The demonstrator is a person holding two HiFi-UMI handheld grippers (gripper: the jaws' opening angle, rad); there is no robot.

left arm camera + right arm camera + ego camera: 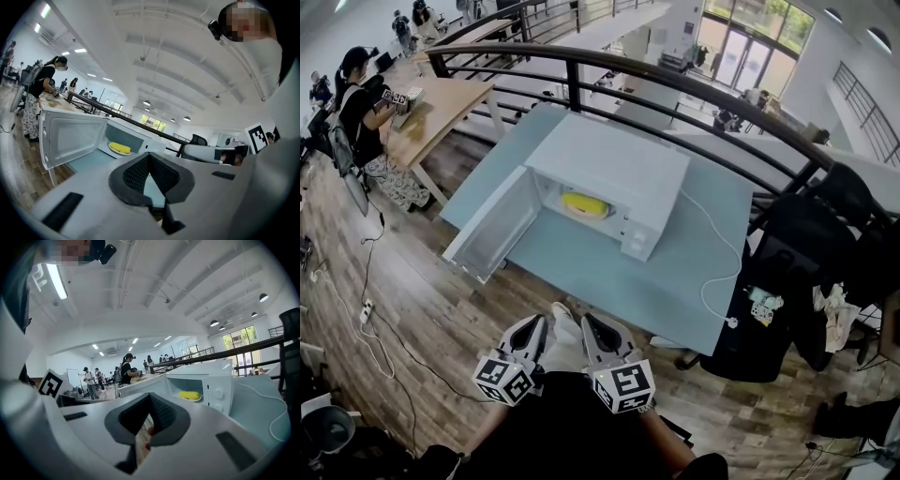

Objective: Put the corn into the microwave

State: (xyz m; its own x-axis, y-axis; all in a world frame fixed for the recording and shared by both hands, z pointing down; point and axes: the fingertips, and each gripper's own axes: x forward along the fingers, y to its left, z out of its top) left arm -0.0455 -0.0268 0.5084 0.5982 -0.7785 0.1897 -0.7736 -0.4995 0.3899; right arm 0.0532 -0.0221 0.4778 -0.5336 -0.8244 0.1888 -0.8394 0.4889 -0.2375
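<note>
The yellow corn (584,203) lies on a white plate inside the white microwave (623,155), whose door (492,228) hangs wide open to the left. The microwave stands on a light blue table (609,277). My left gripper (536,324) and right gripper (594,324) hover side by side near my body, well short of the table's front edge. Both are shut with nothing between the pads. In the left gripper view the corn (119,148) shows beyond the shut left gripper (149,155). The right gripper view shows the corn (189,394) past the shut right gripper (150,395).
A white power cable (719,267) trails over the table's right side. A black chair (792,262) with clutter stands to the right. A dark railing (675,84) runs behind the table. A person (361,117) works at a wooden desk at far left. The floor is wood.
</note>
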